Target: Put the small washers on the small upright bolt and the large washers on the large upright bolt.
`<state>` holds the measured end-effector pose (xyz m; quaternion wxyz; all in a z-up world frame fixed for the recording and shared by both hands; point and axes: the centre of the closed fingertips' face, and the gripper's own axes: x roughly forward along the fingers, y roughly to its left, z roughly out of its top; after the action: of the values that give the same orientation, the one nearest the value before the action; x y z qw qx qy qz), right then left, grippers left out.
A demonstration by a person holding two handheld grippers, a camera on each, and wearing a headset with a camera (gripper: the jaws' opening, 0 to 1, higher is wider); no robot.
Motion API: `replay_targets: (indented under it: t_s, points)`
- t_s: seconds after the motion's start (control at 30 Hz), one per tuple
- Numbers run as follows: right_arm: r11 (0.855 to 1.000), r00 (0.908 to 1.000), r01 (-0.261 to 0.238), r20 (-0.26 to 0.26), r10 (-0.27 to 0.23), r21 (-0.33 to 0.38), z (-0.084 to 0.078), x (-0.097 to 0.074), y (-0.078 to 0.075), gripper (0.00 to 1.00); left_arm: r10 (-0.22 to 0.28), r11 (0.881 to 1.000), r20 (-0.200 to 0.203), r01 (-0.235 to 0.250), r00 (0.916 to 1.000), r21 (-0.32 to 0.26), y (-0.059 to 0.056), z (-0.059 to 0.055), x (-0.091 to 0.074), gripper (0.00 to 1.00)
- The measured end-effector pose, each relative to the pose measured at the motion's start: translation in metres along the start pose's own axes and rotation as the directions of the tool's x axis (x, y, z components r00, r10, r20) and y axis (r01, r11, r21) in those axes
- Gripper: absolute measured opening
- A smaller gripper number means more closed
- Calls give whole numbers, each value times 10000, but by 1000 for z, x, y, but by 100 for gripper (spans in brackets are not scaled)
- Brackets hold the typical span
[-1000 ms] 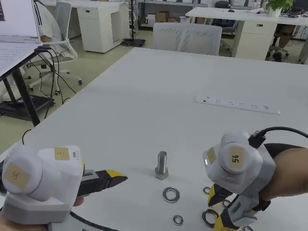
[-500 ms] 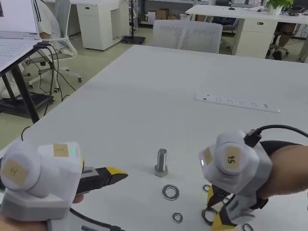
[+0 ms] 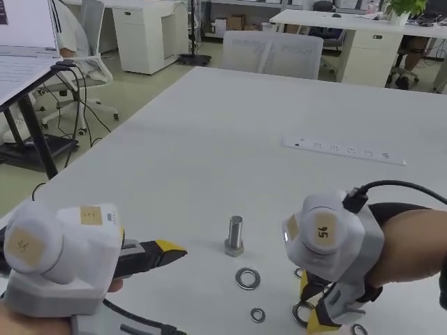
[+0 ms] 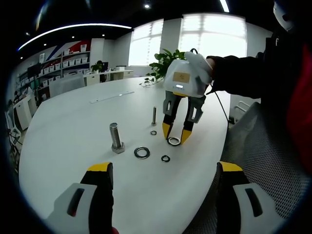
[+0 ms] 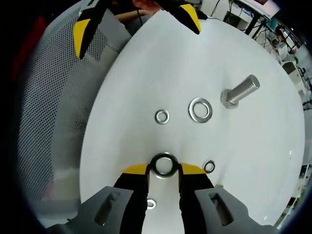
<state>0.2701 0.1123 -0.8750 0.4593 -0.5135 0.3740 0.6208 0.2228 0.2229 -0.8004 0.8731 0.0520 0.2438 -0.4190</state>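
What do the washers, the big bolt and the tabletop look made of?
Washers: likely steel, bright grey with glinting rims. The large washer between the right tool's tips looks the same. Big bolt: same silvery metal, possibly zinc-plated, threads catching light. Tabletop: smooth white, likely laminate; can't confirm.

right gripper (image 5: 164, 170) edged left (around large washer (image 5: 164, 155))

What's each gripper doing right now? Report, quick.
Left gripper: open, holding nothing.
Right gripper: closed on a large washer.
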Motion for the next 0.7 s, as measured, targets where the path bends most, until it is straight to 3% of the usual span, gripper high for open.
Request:
replay_targets:
  t_s: [0.33, 0.7]
  points:
    - [10000, 9995, 3, -312, 0, 95, -1, -1, 0, 24, -26, 10000, -96, 27, 10000, 85, -1, -1, 1, 87]
    - [9999, 9986, 22, -519, -16, 116, 0, -1, -2, 24, 10, 10000, 278, -9, 9996, -30, 4, 7, 1, 87]
